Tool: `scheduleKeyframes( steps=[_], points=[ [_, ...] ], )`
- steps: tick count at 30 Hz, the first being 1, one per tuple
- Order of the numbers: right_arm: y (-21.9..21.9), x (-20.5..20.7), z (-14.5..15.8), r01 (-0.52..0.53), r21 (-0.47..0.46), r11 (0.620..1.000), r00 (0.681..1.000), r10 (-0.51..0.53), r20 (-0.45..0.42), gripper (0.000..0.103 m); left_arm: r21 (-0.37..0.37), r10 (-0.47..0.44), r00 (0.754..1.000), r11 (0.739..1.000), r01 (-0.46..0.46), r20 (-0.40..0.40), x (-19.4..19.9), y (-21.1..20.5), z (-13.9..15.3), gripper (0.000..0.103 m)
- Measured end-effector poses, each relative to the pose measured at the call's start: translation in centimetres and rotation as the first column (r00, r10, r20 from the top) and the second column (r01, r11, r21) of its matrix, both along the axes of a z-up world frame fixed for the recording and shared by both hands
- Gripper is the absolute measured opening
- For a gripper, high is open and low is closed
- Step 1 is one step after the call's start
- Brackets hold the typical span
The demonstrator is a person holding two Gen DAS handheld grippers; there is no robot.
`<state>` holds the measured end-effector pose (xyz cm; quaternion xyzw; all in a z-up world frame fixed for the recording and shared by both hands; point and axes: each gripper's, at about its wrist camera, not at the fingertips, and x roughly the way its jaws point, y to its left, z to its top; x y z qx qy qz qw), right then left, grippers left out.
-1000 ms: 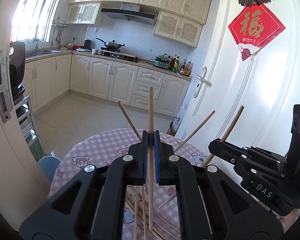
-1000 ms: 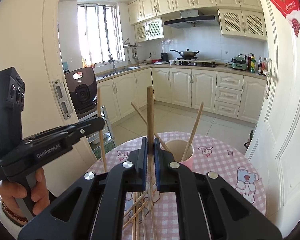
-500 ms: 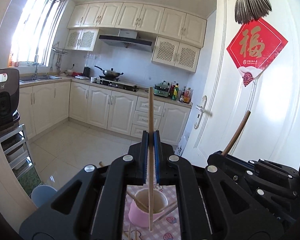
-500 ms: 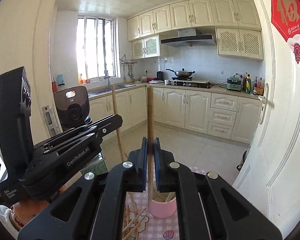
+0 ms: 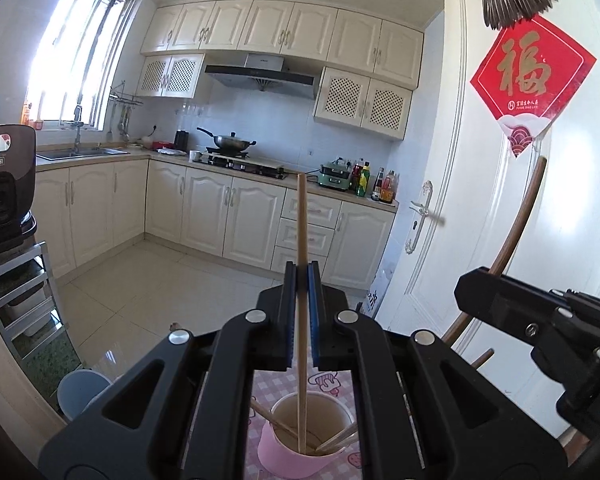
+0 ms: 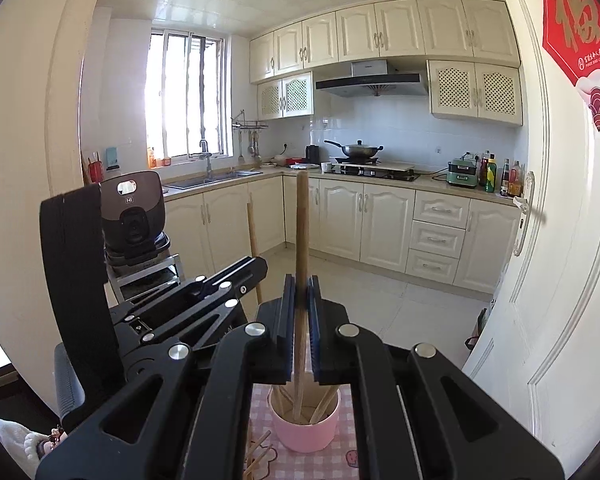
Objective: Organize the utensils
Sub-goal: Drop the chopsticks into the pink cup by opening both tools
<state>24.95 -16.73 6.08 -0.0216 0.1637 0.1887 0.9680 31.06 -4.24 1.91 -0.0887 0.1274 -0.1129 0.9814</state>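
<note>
The left gripper is clenched on a pale wooden chopstick that stands upright between its blue-lined pads, its lower end reaching down into the round pink plastic cup, where two or three more sticks lean against the rim. The right gripper is likewise clamped on a darker, thicker wooden chopstick, also upright, with its foot inside the same cup.

Only the left wrist view shows the cup's beige interior from above and the whole red diamond-shaped paper door hanging beyond the cup to the right. Only the right wrist view shows loose chopsticks lying on the pink checked tablecloth just left of the cup, and the person's white sleeve and beaded wrist far to the cup's left. Each view catches the other gripper from the side with its stick rising above it.

A second ago both grippers stood back from the cup, over the scattered pile on the cloth; half a second ago they were already above the cup, and now the sticks' lower ends sit deeper within it.
</note>
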Motion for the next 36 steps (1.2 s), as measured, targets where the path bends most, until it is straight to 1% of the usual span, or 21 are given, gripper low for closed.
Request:
scheduleKeyframes(
  steps=[5, 10, 14, 17, 20, 22, 23, 24, 25, 26, 29, 30, 33, 36],
  points=[
    [-0.1, 0.3, -0.9, -0.010, -0.004, 1.000, 0.999, 0.010, -0.034, 0.005, 0.028, -0.016, 1.000, 0.999, 0.017, -0.022, 0.0, -0.4, -1.4, 0.006],
    [0.2, 0.6, -1.8, -0.017, -0.011, 1.000, 0.997, 0.017, -0.069, 0.005, 0.039, -0.020, 0.999, 0.999, 0.021, -0.039, -0.3, -0.4, -2.0, 0.006],
    [0.2, 0.9, -2.2, -0.012, -0.018, 1.000, 0.996, 0.011, -0.092, 0.005, 0.038, -0.016, 0.999, 0.999, 0.018, -0.046, -0.7, -0.1, -2.4, 0.007],
    [0.1, 0.9, -2.5, -0.005, -0.010, 1.000, 0.994, 0.004, -0.105, 0.005, 0.017, -0.035, 0.997, 0.999, 0.036, -0.068, -0.8, 0.3, -2.4, 0.007],
    [-0.1, 1.0, -2.6, -0.005, -0.011, 1.000, 0.993, 0.004, -0.118, 0.005, 0.011, -0.049, 0.996, 0.999, 0.050, -0.073, -1.1, 0.4, -2.3, 0.008],
    [-0.4, 1.2, -2.5, 0.003, -0.011, 1.000, 0.992, -0.005, -0.124, 0.005, 0.009, -0.053, 0.995, 0.999, 0.053, -0.083, -1.4, 0.6, -2.2, 0.016],
    [-0.5, 1.1, -2.6, 0.006, -0.009, 1.000, 0.992, -0.008, -0.126, 0.005, 0.006, -0.048, 0.995, 0.999, 0.049, -0.084, -1.7, 0.7, -2.2, 0.029],
    [-0.6, 1.1, -2.7, 0.007, -0.005, 1.000, 0.992, -0.008, -0.129, 0.005, 0.001, -0.042, 0.996, 0.999, 0.042, -0.080, -1.9, 0.9, -2.2, 0.050],
    [-0.7, 1.0, -2.7, 0.007, -0.001, 1.000, 0.991, -0.007, -0.132, 0.005, -0.004, -0.030, 0.997, 1.000, 0.030, -0.068, -2.3, 1.1, -2.2, 0.058],
    [-0.6, 0.9, -2.7, 0.009, 0.000, 1.000, 0.991, -0.009, -0.134, 0.005, -0.002, -0.021, 0.998, 1.000, 0.021, -0.057, -2.8, 1.3, -2.2, 0.060],
    [-0.7, 0.5, -2.8, 0.015, -0.002, 1.000, 0.990, -0.015, -0.137, 0.007, 0.017, -0.018, 0.998, 1.000, 0.019, -0.065, -3.5, 1.5, -2.0, 0.060],
    [-0.7, 0.3, -2.8, 0.019, -0.002, 1.000, 0.990, -0.019, -0.137, 0.008, 0.020, -0.011, 0.998, 1.000, 0.013, -0.063, -3.8, 1.7, -1.9, 0.061],
    [-0.8, -0.3, -2.7, 0.027, 0.004, 1.000, 0.990, -0.026, -0.137, 0.014, 0.020, -0.001, 0.998, 1.000, 0.002, -0.058, -4.7, 2.2, -1.6, 0.070],
    [-0.9, -1.0, -2.7, 0.032, 0.007, 0.999, 0.991, -0.031, -0.133, 0.019, 0.024, 0.002, 0.999, 1.000, -0.001, -0.055, -5.7, 2.7, -1.3, 0.070]
  ],
)
